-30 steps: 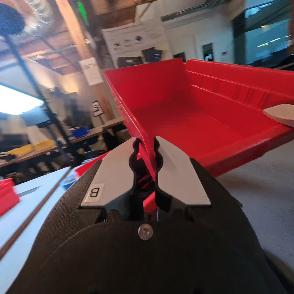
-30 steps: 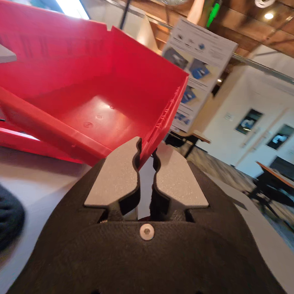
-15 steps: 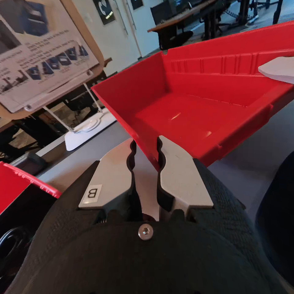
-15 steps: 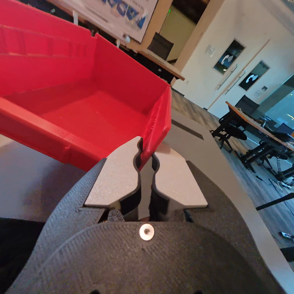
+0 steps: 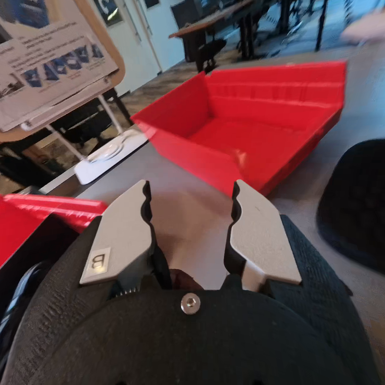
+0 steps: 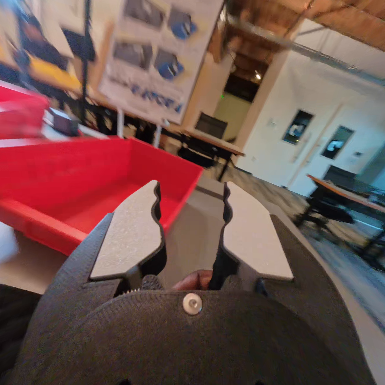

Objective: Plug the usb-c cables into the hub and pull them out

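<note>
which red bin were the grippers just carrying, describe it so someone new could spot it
On the grey table, look straight ahead of the open left gripper: the big red bin sits there, released, its inside bare. A second red bin lies at the near left, but that one has something black in it.

White walls [image 6: 270, 116], desks [image 5: 210, 27] (blurred)

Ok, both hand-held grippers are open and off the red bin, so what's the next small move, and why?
Probably swing the left hand-held gripper down toward the second red bin at its lower left. The big red bin sits on the grey table and looks empty. The right hand-held gripper holds nothing. No cable or hub shows, so finding them comes first.
</note>
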